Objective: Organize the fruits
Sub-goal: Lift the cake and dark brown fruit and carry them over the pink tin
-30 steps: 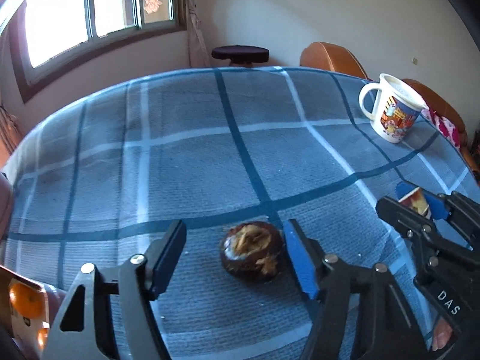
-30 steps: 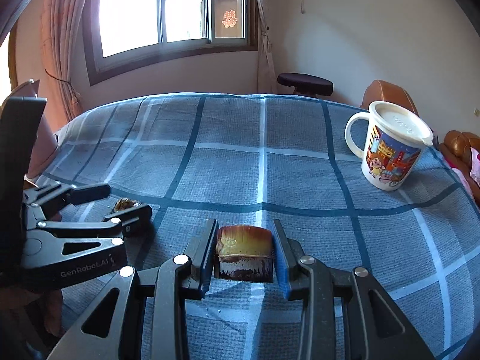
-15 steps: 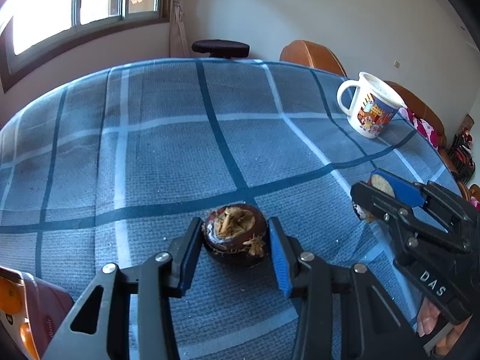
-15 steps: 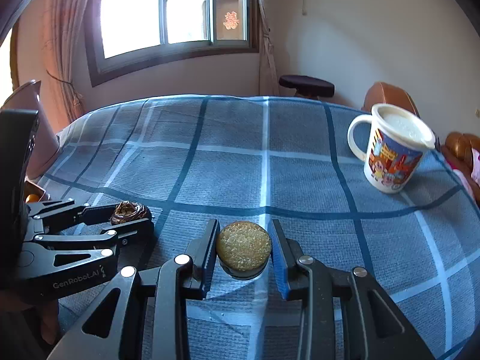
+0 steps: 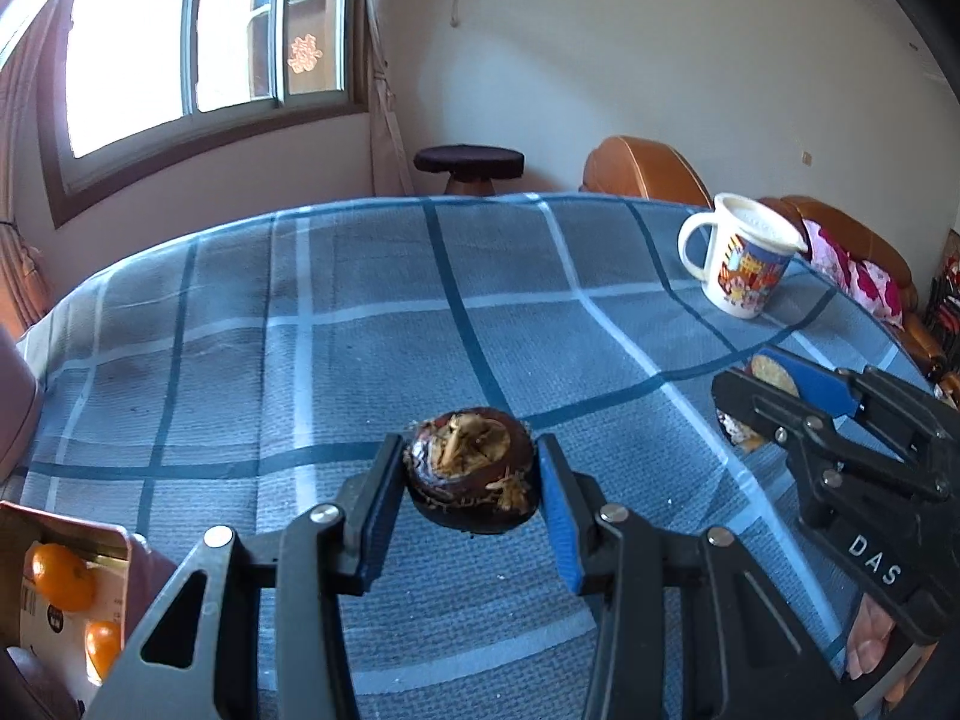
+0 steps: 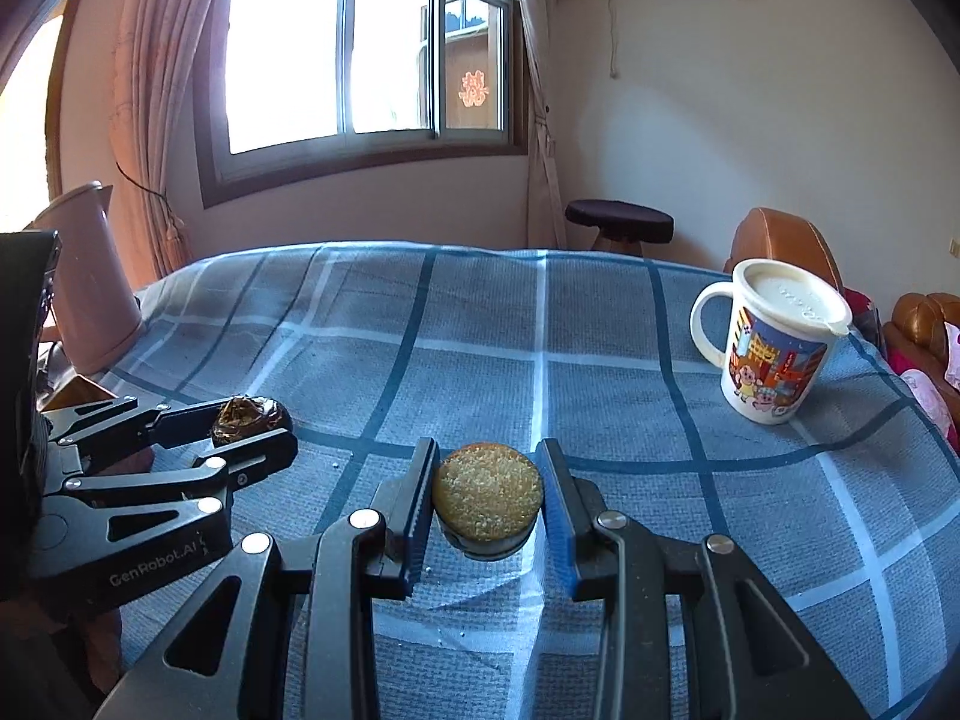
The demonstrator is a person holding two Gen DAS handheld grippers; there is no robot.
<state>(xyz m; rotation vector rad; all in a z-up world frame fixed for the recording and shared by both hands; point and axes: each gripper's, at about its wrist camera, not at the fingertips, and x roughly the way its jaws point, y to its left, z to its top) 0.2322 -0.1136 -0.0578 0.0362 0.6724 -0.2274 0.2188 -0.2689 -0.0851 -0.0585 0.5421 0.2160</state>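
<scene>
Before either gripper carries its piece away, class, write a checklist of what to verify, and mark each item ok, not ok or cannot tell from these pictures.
1. Left gripper shut on the dark husked fruit, pads on both sides: ok.
2. Right gripper shut on the cut fruit piece: ok.
3. Both pieces lifted off the tablecloth: cannot tell.
4. Grippers apart from each other, side by side: ok.
5. Mug stands upright and away from both grippers: ok.
6. Box with oranges at lower left has room: cannot tell, mostly out of frame.
</scene>
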